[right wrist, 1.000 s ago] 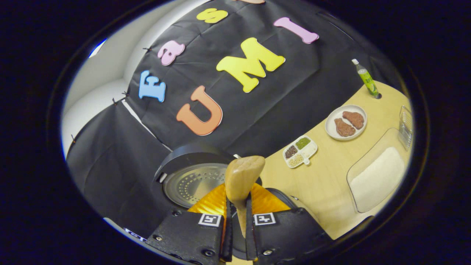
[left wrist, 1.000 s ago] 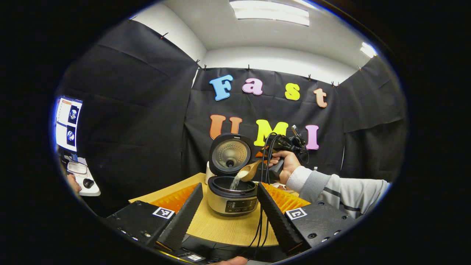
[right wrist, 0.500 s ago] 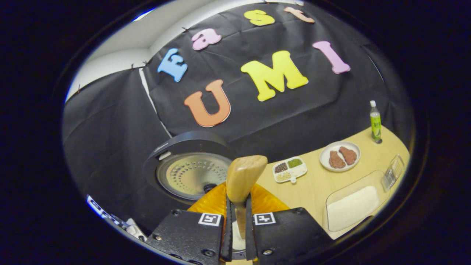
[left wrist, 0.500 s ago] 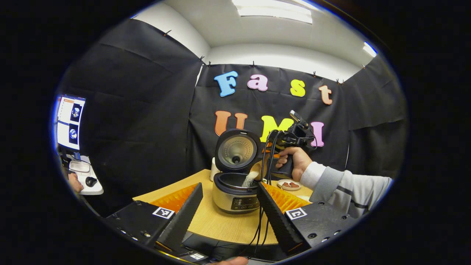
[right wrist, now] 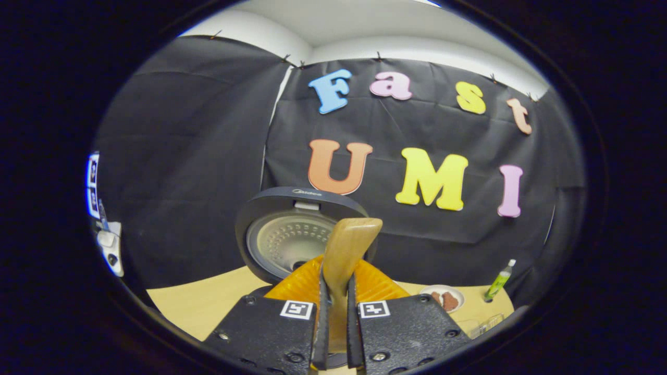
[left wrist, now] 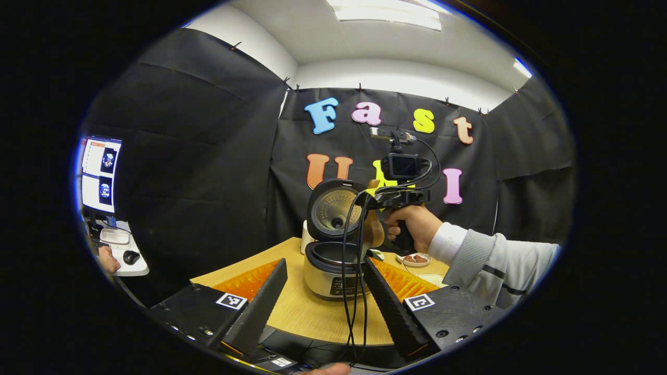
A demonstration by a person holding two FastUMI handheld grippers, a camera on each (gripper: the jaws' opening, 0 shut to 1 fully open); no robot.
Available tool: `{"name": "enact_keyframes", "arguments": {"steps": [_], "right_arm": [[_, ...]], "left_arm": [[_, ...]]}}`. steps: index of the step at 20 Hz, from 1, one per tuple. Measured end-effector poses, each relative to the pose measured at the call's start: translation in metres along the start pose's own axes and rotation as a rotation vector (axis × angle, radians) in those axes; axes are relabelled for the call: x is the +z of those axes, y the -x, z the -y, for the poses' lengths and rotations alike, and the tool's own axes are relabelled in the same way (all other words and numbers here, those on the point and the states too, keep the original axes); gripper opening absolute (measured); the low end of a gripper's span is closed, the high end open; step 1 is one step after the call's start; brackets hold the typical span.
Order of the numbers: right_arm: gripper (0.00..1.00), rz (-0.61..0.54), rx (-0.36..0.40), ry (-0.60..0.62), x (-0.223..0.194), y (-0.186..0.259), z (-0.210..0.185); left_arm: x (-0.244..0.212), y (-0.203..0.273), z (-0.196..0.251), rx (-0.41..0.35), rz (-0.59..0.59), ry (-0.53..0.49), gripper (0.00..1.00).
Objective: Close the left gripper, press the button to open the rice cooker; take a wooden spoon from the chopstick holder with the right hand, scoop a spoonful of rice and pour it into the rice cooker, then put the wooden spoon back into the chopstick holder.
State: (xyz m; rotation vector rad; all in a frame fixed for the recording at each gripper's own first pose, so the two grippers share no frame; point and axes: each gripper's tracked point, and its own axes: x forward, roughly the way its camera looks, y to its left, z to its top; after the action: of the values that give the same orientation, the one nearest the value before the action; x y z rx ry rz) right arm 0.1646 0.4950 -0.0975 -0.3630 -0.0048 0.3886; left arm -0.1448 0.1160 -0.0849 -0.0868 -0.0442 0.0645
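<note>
The rice cooker [left wrist: 333, 271] stands on the wooden table [left wrist: 307, 317] with its lid [left wrist: 333, 208] up and the pot open. My left gripper [left wrist: 325, 307] hangs in front of it, low and open, nothing between its fingers. A hand [left wrist: 414, 224] holds my right gripper [left wrist: 388, 200] level above the cooker's right side. That gripper [right wrist: 333, 317] is shut on the handle of the wooden spoon [right wrist: 348, 247]. The spoon's bowl points forward toward the raised lid [right wrist: 289, 239]. In the left gripper view the spoon [left wrist: 373, 232] shows partly behind hanging cables [left wrist: 354, 291].
A small white pot [left wrist: 304, 237] stands behind the cooker's left side. A plate of meat [right wrist: 443, 300] and a green bottle [right wrist: 499, 281] sit to the right on the table [right wrist: 198, 307]. A monitor [left wrist: 99, 172] and a person's hand [left wrist: 107, 259] are at far left.
The right gripper has rolled back to level and risen above the cooker. Rice no longer streams from the spoon. The left gripper has stayed open and nearly still.
</note>
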Motion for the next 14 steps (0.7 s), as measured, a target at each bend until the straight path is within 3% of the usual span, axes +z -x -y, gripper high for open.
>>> {"name": "enact_keyframes", "arguments": {"steps": [7, 14], "right_arm": [[0.19, 0.02, -0.04, 0.075, 0.008, 0.012, 0.002], [0.17, 0.018, -0.105, 0.055, 0.007, 0.018, 0.072]], "left_arm": [[0.001, 0.0, 0.004, -0.011, 0.012, -0.01, 0.94], [0.004, 0.0, 0.008, -0.026, 0.029, 0.004, 0.94]]}}
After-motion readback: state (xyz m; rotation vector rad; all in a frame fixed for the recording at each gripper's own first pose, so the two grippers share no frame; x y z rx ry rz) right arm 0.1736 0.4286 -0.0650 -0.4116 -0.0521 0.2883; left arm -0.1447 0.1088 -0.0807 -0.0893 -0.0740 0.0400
